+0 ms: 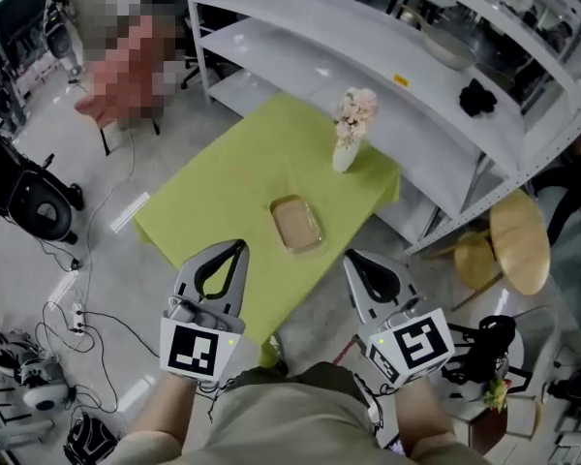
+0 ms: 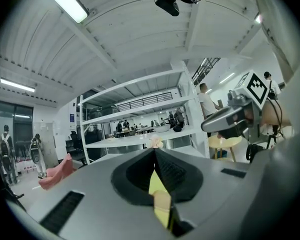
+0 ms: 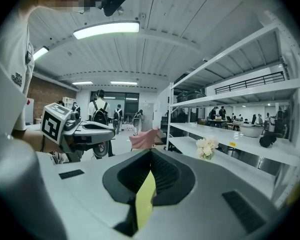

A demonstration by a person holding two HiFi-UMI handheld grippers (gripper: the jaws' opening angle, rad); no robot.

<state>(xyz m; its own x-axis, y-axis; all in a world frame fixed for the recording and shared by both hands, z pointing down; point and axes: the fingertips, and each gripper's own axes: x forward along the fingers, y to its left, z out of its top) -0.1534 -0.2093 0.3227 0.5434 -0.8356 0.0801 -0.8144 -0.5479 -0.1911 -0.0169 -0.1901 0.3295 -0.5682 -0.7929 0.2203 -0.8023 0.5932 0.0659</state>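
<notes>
Green cloth (image 1: 242, 177) is covering the surface in the head view. A shallow beige dish (image 1: 296, 225) is lying on it toward the near edge. A small vase (image 1: 344, 155) of pale flowers (image 1: 354, 109) is standing further back, apart from the dish. The left tool (image 1: 240, 247) and the right tool (image 1: 354, 258) are hovering near the dish, one on each side, touching nothing. I am judging that the cloth is hanging loose, so a tool catching it could drag the dish and tip over the vase.

In the left gripper view, the left tool (image 2: 154, 150) is showing its jaws pressed together with nothing between them. The flowers (image 2: 155, 143) are just peeking over the tips. Closed like this, it could only be pushing the dish along, perhaps off the near edge.

In the right gripper view, the right tool (image 3: 150, 152) is likewise closed and empty. The left tool (image 3: 77, 129) is floating close beside it, so I am thinking the two could knock together.
</notes>
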